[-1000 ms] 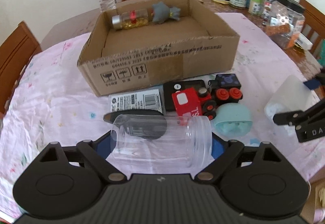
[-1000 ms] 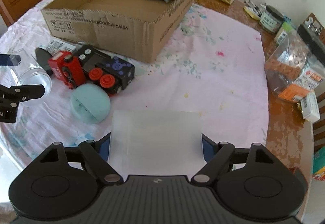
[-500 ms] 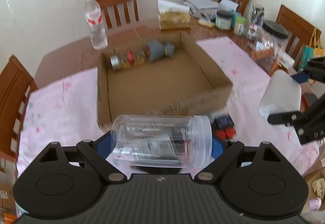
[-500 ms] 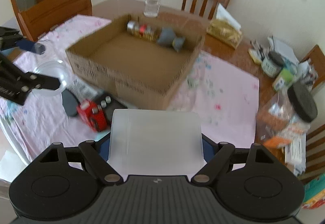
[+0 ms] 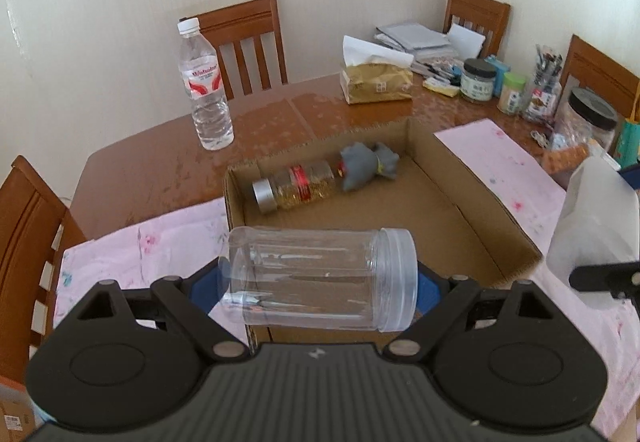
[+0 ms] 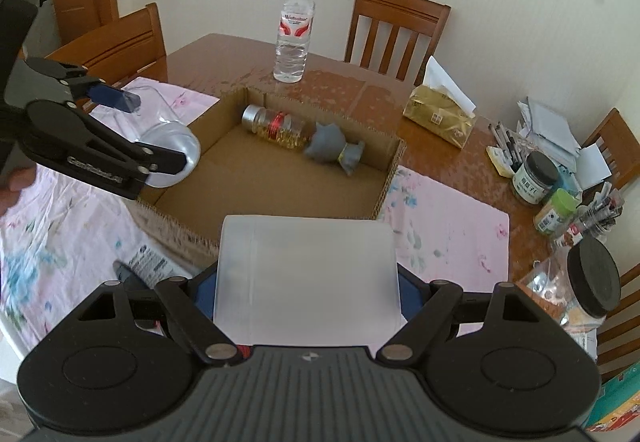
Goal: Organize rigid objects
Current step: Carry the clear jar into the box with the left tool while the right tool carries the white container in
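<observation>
My left gripper (image 5: 316, 282) is shut on a clear plastic jar (image 5: 320, 274) lying crosswise between its blue pads, in the air over the near wall of the cardboard box (image 5: 480, 177). My right gripper (image 6: 308, 290) is shut on a frosted white container (image 6: 308, 274), also above the box's (image 6: 384, 177) near edge. Each gripper shows in the other's view: the left gripper (image 6: 148, 129) with the jar (image 6: 172, 149), the right gripper (image 5: 616, 226) with the white container (image 5: 592, 217). Inside the box lie a gold-filled bottle (image 5: 298, 183) and a grey toy (image 5: 368, 163).
A water bottle (image 5: 206, 93) stands behind the box. A tissue pack (image 5: 376, 81) and several jars (image 5: 476, 79) crowd the table's back right. A printed leaflet (image 6: 148, 266) and a dark object (image 6: 128, 274) lie on the pink cloth before the box. Wooden chairs ring the table.
Both grippers have risen from the tabletop and moved forward toward the box, each carrying its container. The toys on the cloth have dropped out of the left wrist view.
</observation>
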Demonstrator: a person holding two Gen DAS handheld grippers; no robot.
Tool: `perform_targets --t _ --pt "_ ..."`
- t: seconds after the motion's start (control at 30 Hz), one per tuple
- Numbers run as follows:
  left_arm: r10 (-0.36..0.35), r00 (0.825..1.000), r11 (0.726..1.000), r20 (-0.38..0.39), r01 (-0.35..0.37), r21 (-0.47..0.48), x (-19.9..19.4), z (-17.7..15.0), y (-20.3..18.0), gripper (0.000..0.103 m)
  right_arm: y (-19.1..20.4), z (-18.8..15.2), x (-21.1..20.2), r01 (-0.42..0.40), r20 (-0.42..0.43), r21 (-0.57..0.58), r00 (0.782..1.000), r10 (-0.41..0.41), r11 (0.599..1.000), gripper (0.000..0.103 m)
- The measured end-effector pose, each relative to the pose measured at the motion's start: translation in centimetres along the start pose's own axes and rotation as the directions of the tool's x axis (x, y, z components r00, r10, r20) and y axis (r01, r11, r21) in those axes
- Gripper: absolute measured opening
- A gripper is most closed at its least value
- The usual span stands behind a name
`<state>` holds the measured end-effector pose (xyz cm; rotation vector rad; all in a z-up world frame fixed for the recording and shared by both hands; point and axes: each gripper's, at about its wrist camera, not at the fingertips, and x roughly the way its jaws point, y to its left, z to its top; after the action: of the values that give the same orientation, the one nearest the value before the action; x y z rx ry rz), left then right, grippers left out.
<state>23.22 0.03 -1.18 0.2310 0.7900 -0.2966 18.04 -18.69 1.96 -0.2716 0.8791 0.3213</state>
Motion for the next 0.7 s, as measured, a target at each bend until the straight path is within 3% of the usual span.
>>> perform_targets --t 0.07,0.17,0.37,0.7 --pt "-0.011 1.000 1.000 -0.009 0.011 -0.018 0.7 0.1 0.3 0.098 0.2 0.6 0.5 0.005 -0.005 0.008 1.000 -0.005 1.000 0.086" --pt "-0.026 1.000 0.999 -0.008 0.025 -0.035 1.2 -0.2 0.8 0.098 0.4 1.5 1.1 0.011 -0.012 0.018 1.000 -0.011 1.000 0.086" --pt "0.007 1.000 0.999 0.008 -0.007 -0.053 -0.2 -1.6 2.1 0.098 0.4 3.5 2.7 0.017 -0.018 0.033 1.000 -0.017 0.999 0.086" --pt "0.054 0.998 0.986 -0.034 -0.058 -0.158 -2.2 -4.4 5.5 0.098 -0.1 8.2 7.4 0.029 -0.020 0.058 0.999 -0.028 0.998 0.086"
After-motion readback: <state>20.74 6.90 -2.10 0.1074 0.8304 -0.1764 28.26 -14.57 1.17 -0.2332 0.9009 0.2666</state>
